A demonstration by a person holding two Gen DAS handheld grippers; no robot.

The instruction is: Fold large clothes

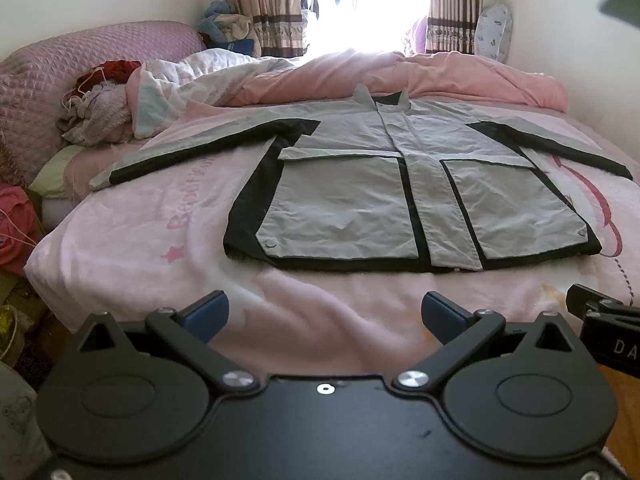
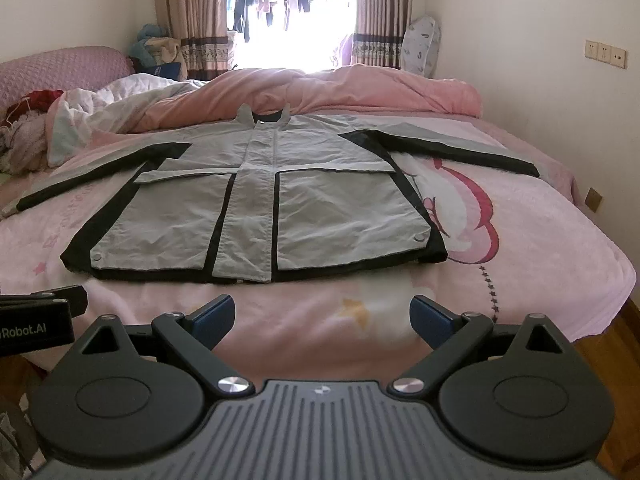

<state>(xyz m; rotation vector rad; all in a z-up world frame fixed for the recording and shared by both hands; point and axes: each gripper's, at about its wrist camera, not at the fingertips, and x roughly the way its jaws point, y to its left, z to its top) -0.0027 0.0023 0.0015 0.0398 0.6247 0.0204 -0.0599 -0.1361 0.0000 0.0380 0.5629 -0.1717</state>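
Observation:
A grey jacket with black trim (image 1: 384,184) lies flat and face up on the pink bed, collar far, hem near, both sleeves spread out sideways. It also shows in the right wrist view (image 2: 256,208). My left gripper (image 1: 325,316) is open and empty, hovering over the bedsheet just short of the hem. My right gripper (image 2: 323,316) is open and empty, also just short of the hem. The right gripper's body shows at the right edge of the left wrist view (image 1: 604,320); the left gripper's body shows at the left edge of the right wrist view (image 2: 40,312).
The pink printed bedsheet (image 1: 160,248) covers the bed. A rumpled pink duvet (image 2: 360,88) lies beyond the collar. A pile of clothes (image 1: 100,104) and a quilted headboard (image 1: 48,72) are at the left. Wooden floor (image 2: 616,344) lies right of the bed.

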